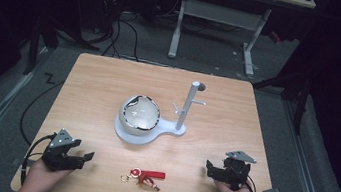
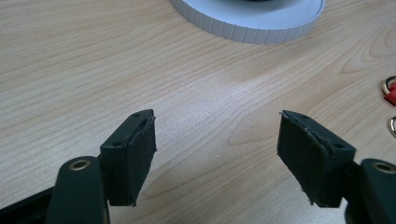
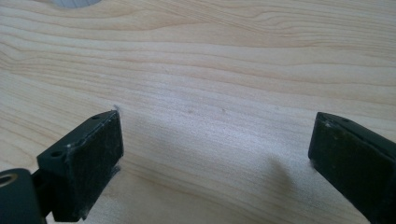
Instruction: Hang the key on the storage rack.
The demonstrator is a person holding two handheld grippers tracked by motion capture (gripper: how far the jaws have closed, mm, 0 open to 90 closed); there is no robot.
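A small red key tag on brass-coloured metal rings (image 1: 145, 176) is seen lying flat on the light wooden table (image 1: 99, 86), between the two grippers and closer to the left gripper (image 1: 80, 158), whose jaws are held wide apart with nothing between them. Its long axis is laid roughly across the table, the red bar pointing toward the right gripper (image 1: 211, 168) and the rings toward the left one. The right gripper's jaws are likewise spread and empty. Ahead of both tools, a white plastic stand with a round dish and a pegged upright post (image 1: 184, 109) is placed. For a clean pickup, the red bar is probably best approached low and pinched across its narrow width.
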